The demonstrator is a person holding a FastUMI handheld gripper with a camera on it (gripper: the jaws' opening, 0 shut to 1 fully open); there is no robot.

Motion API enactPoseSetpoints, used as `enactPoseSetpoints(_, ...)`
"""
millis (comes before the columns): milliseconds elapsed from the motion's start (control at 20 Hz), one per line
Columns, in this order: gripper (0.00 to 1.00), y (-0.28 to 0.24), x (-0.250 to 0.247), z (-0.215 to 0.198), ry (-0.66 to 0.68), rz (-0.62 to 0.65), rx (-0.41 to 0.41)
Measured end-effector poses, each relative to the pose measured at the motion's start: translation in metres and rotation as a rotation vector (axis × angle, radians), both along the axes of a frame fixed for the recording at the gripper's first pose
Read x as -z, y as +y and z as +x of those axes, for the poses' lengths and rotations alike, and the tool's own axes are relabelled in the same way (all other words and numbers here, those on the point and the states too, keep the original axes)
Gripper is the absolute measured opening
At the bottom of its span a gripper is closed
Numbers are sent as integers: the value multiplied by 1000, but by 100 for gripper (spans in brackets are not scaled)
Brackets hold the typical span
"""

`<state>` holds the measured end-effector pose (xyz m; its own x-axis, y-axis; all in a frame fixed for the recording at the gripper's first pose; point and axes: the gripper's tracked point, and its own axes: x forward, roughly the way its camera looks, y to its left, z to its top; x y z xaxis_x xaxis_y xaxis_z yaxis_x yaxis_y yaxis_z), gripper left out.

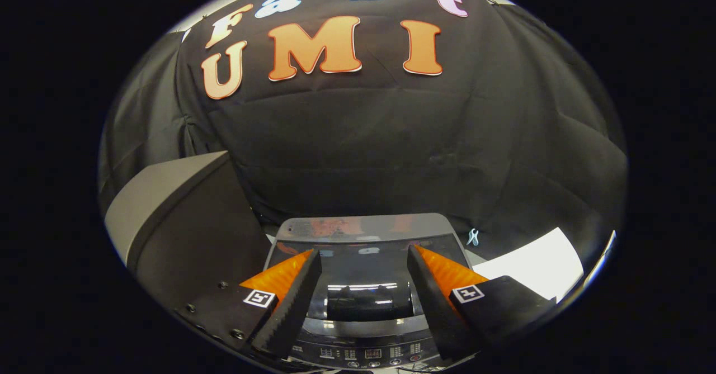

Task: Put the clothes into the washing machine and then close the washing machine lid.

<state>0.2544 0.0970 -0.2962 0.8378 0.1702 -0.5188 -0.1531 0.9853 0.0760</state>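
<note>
Evidently the gripper (363, 262) hangs above the washing machine lid (363, 251), fingers wide and empty; the glossy lid looks stiff, slippery, best pressed at its front handle (362, 301).

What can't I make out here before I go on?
- Clothes and drum: gripper view; the glossy lid of the washing machine lies shut and mirrors the booth, so nothing inside can be seen.
- Control panel: readouts too small, partly behind the fingers.
- Grey box beside the machine: cut off, kind unclear.
- Claw: open, holding nothing.
</note>
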Motion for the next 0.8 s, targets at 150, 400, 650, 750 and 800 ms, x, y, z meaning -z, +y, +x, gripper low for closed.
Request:
enactPoseSetpoints(150,99,3,-32,-13,-47,20,44)
enactPoseSetpoints(400,99,9,-96,-40,-151,45,107)
enactPoseSetpoints(650,99,9,-164,-65,-263,80,88)
enactPoseSetpoints(750,99,1,-187,-76,-305,83,72)
enactPoseSetpoints(800,99,-4,-198,-85,-326,86,63)
